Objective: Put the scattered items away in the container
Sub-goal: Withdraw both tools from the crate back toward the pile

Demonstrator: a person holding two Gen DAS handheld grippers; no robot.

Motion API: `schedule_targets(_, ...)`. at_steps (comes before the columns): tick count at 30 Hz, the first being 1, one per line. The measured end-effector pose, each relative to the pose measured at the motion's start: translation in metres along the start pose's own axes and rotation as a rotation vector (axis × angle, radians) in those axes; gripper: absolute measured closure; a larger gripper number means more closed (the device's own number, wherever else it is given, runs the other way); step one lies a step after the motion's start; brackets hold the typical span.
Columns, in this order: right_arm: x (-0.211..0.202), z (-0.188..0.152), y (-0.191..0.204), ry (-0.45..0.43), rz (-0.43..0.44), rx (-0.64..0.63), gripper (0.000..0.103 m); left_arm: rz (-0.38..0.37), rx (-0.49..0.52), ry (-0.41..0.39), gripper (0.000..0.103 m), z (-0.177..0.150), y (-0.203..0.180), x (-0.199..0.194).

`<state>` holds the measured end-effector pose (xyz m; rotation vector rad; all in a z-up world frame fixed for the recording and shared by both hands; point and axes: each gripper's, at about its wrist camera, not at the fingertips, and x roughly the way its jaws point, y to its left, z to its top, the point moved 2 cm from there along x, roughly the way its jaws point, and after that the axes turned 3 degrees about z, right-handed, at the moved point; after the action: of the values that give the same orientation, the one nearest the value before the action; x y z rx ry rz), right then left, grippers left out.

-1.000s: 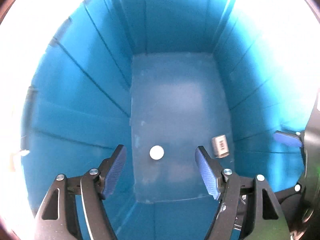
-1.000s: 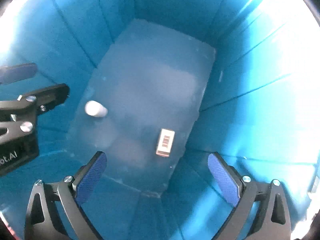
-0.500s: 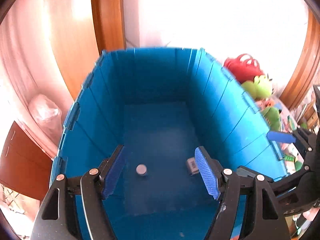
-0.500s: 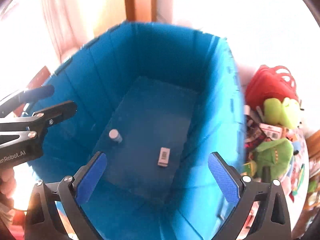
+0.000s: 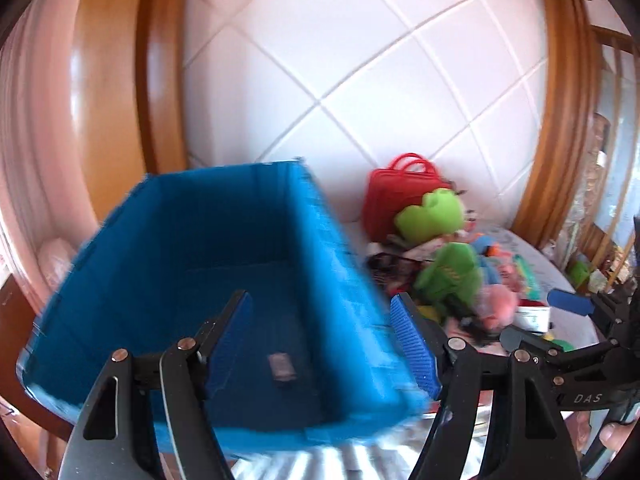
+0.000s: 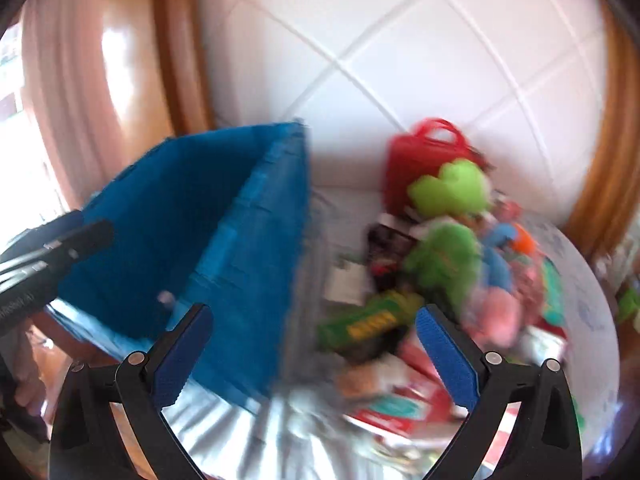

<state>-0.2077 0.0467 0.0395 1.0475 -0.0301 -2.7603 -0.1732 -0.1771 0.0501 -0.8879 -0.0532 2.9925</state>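
Left wrist view shows the left tool with its blue pads spread apart and empty above the open blue container, on whose floor a small barcoded box lies. Right wrist view is blurred: the right tool is likewise wide apart and empty, over the container's right wall and the edge of the scattered pile on the desk. That pile holds a red bag, green plush toys and a green box, beside the container.
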Motion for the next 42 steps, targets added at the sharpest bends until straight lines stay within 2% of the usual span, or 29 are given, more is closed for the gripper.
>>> schedule_targets(6,-0.033,-0.061,-0.116,0.05,-0.097,0.071,0.0,-0.077,-0.008,0.032,0.032,-0.032,-0.094,0.008)
schedule_targets(9,-0.04,-0.1,-0.174,0.099,-0.162,0.116,0.0,-0.091,-0.001,0.084,0.032,-0.058,-0.134,0.02)
schedule_targets(12,-0.039,-0.134,-0.216,0.165,-0.172,0.185,0.0,-0.101,0.001,0.16,0.032,-0.084,-0.159,0.039)
schedule_targets(15,-0.036,-0.168,-0.243,0.213,-0.174,0.226,0.0,-0.098,0.01,0.226,0.032,-0.115,-0.179,0.055)
schedule_targets(19,-0.026,-0.208,-0.264,0.274,-0.181,0.295,0.0,-0.072,0.038,0.295,0.032,-0.148,-0.185,0.078)
schedule_targets(24,-0.008,-0.236,-0.269,0.345,-0.188,0.331,0.0,-0.067,0.0,0.365,0.032,-0.175,-0.172,0.097)
schedule_targets(30,0.004,-0.24,-0.258,0.355,-0.185,0.36,0.0,-0.015,0.049,0.379,0.032,-0.187,-0.151,0.108)
schedule_targets(35,0.019,-0.242,-0.24,0.377,-0.139,0.359,0.0,-0.015,0.045,0.437,0.032,-0.209,-0.133,0.124)
schedule_targets(39,0.03,-0.246,-0.243,0.387,-0.134,0.41,0.0,0.004,0.042,0.475,0.032,-0.226,-0.129,0.134)
schedule_targets(42,0.037,-0.243,-0.25,0.394,-0.149,0.378,0.0,0.038,0.024,0.476,0.032,-0.232,-0.127,0.139)
